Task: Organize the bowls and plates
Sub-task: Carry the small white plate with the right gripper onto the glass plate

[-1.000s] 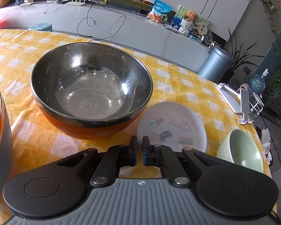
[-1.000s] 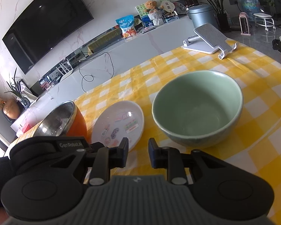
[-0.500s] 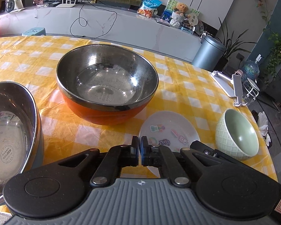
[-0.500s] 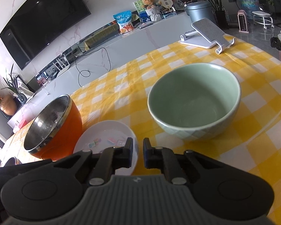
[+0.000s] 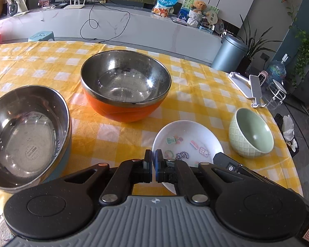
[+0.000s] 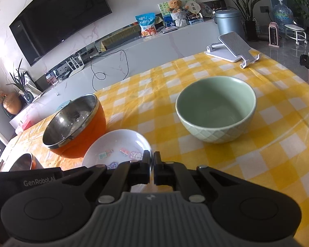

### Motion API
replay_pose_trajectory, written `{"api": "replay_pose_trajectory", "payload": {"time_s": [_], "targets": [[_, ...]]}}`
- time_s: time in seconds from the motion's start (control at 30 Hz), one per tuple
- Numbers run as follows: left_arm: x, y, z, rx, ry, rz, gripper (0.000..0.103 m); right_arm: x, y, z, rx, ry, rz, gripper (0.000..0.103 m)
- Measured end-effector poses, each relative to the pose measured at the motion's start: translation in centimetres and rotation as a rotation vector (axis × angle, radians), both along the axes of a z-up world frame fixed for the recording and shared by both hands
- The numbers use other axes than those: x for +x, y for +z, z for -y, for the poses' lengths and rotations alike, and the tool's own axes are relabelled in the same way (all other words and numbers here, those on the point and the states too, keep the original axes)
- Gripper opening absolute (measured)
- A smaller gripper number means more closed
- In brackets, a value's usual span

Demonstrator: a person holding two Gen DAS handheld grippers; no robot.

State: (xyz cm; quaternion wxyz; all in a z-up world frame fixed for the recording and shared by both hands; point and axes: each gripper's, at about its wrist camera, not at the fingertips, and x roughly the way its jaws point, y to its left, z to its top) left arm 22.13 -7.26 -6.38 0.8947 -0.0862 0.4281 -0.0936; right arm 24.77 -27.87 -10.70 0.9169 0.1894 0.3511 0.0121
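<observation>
Both tools have drawn back and up since a second ago, and our right tool (image 6: 151, 167) has closed on the near rim of the plate (image 6: 117, 144); our left tool (image 5: 151, 165) is closed on nothing. We judge the plate light, stiff, glossy and breakable (a thin rim, so the pinch is shallow), best held at that rim and kept level. It sits on the bench (image 5: 206, 103) between the orange bowl (image 5: 123, 111) and green bowl (image 6: 216, 113), just right of our left tool
</observation>
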Motion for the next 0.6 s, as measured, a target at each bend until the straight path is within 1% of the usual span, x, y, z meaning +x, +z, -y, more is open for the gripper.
{"api": "replay_pose_trajectory", "payload": {"time_s": [0.23, 0.5, 0.6], "targets": [[-3.9, 1.3, -1.6, 0.011, -0.012, -0.043, 0.003, -3.9, 1.7, -1.7, -0.021, 0.038, -0.035, 0.000], [-8.3, 3.0, -5.6, 0.001, -0.029, -0.093, 0.003, -9.7, 2.3, -4.1, 0.063, 0.064, -0.082, 0.000], [-9.9, 3.2, -7.5, -0.019, -0.013, -0.106, 0.003, -11.3, 2.7, -5.4, 0.080, 0.084, -0.092, 0.000]]}}
